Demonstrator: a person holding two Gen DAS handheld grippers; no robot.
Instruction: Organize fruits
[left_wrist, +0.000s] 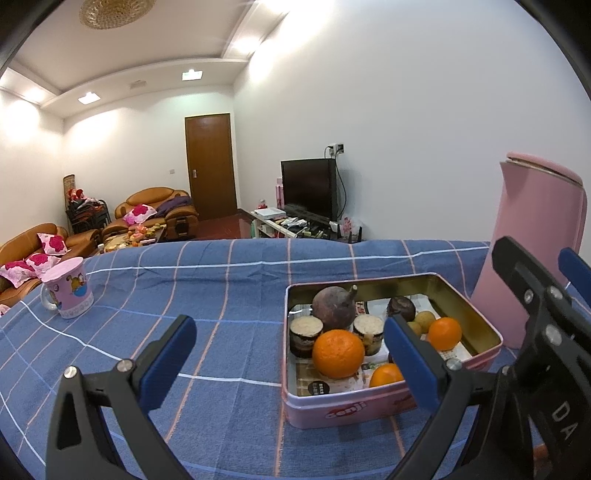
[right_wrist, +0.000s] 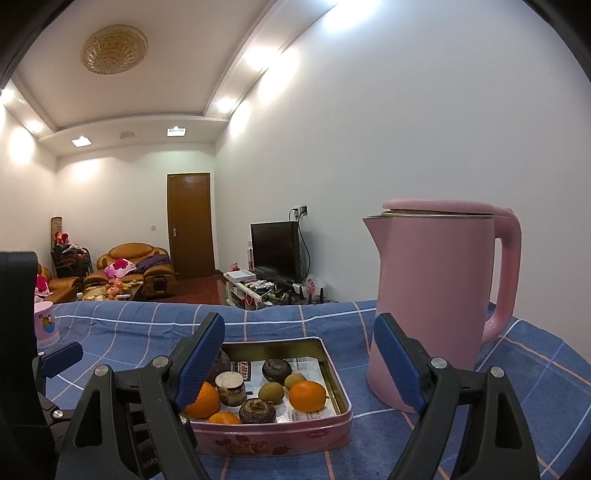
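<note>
Both jaws gape wide and hold nothing: your left gripper (left_wrist: 291, 350) and right gripper (right_wrist: 299, 354) wait near the tin (right_wrist: 343, 417), ready to pick fruit.

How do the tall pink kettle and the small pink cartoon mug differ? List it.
The tall pink kettle is plain, while the small pink cartoon mug carries printed pictures. The kettle towers over the open pink tin just beside it; the mug is short and stands alone, far off on the cloth's other side. The kettle's lid is shut. Both are pink, upright and have handles.
</note>
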